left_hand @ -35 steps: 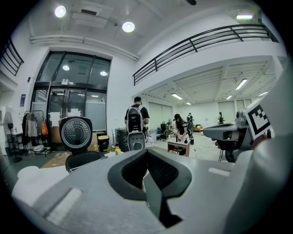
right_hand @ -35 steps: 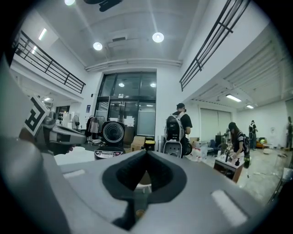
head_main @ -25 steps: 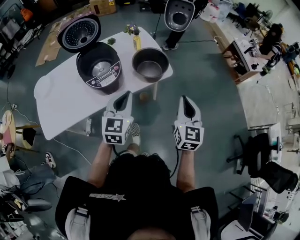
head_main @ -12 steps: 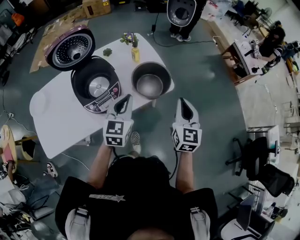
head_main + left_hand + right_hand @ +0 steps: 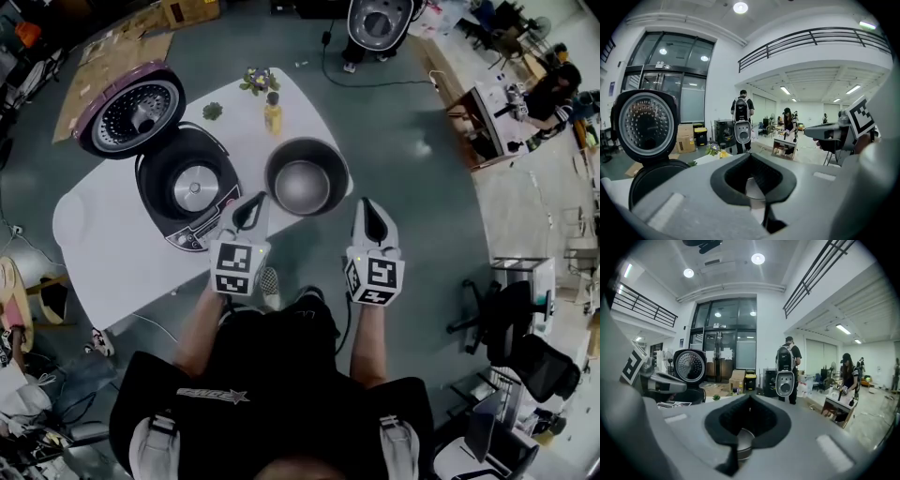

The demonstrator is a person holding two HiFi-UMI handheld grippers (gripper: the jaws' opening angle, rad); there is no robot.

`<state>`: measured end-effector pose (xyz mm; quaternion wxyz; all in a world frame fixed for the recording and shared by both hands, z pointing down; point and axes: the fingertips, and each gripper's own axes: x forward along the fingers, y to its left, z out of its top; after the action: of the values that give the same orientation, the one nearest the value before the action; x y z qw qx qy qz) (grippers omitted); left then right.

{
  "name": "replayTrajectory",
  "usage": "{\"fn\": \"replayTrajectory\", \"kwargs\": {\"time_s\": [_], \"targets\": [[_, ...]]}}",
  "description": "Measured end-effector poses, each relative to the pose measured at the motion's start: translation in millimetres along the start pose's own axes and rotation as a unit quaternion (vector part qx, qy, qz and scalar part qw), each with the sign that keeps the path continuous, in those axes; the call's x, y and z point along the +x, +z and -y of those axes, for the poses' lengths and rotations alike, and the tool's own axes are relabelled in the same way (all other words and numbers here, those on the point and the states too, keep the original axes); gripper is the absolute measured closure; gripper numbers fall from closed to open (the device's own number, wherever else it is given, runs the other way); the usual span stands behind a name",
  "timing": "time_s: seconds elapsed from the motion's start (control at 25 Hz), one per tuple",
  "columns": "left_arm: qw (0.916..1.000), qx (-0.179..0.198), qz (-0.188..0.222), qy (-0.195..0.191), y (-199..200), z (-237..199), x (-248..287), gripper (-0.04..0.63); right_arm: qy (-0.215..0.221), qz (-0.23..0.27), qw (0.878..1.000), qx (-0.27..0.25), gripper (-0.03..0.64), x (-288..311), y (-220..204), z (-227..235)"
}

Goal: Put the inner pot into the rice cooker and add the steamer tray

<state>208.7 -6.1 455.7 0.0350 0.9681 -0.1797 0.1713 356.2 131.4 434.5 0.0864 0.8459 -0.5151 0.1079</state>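
The left gripper (image 5: 251, 202) and right gripper (image 5: 367, 206) are both pinched shut and empty. Just ahead, between them, the round dull-metal inner pot (image 5: 305, 181) sits on the smooth white table (image 5: 108, 239). The black rice cooker (image 5: 187, 187), lid up, stands ahead-left of the left gripper.

Left hand-held gripper (image 5: 249, 212) and right hand-held gripper (image 5: 370, 217): jaws closed, empty.
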Motion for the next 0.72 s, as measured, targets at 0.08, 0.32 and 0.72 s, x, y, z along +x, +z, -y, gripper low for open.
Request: {"fn": "replayTrajectory", "kwargs": {"time_s": [0.08,0.32,0.72], "targets": [[0.9999,-0.010,-0.006,0.003,-4,-2,10,0.584,0.006,-0.012,1.000,-0.001,0.612,12,-5,5],[0.9982,-0.030,-0.034,0.040,-19,-1,32,0.583,0.033,-0.043,0.999,-0.007,0.612,49,-29,22],[0.9867,-0.111,-0.090,0.077,-67,7,69,0.368,0.121,-0.096,0.988,-0.018,0.454,120,-76,29]]}}
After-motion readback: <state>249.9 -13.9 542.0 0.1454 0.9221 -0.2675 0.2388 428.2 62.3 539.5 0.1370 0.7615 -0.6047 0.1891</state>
